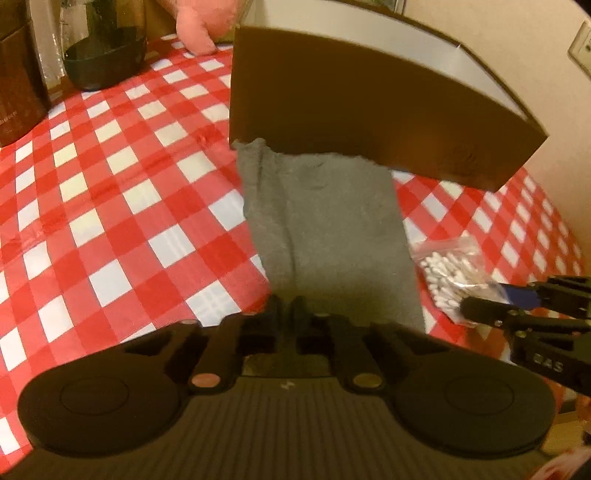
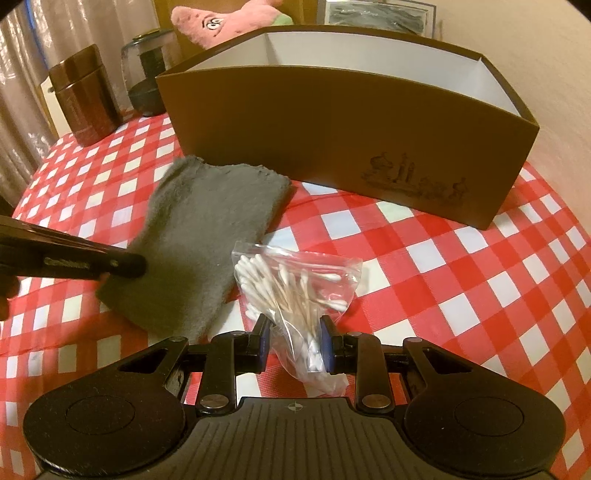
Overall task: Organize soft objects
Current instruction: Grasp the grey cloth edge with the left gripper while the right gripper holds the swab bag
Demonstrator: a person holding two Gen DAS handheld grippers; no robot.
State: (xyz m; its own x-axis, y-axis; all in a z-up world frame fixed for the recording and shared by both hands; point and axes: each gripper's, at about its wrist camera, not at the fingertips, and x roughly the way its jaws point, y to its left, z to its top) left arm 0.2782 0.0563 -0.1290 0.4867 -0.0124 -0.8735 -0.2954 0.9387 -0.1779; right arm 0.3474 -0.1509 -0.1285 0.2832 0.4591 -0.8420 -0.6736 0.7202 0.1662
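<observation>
A grey folded cloth (image 1: 325, 229) lies on the checked tablecloth in front of a brown box (image 1: 369, 110). My left gripper (image 1: 286, 308) is shut on the cloth's near edge; it also shows in the right wrist view (image 2: 125, 267) on the cloth (image 2: 207, 229). A clear bag of cotton swabs (image 2: 295, 291) lies right of the cloth. My right gripper (image 2: 294, 341) is open, its pads on either side of the bag's near end; it also shows in the left wrist view (image 1: 491, 306) by the bag (image 1: 450, 273). The box (image 2: 351, 125) stands open with a white inside.
A pink plush toy (image 2: 225, 22) sits behind the box, also in the left wrist view (image 1: 201, 26). A dark glass jar (image 1: 105, 44) and a brown canister (image 2: 86, 96) stand at the far left. A wall rises on the right.
</observation>
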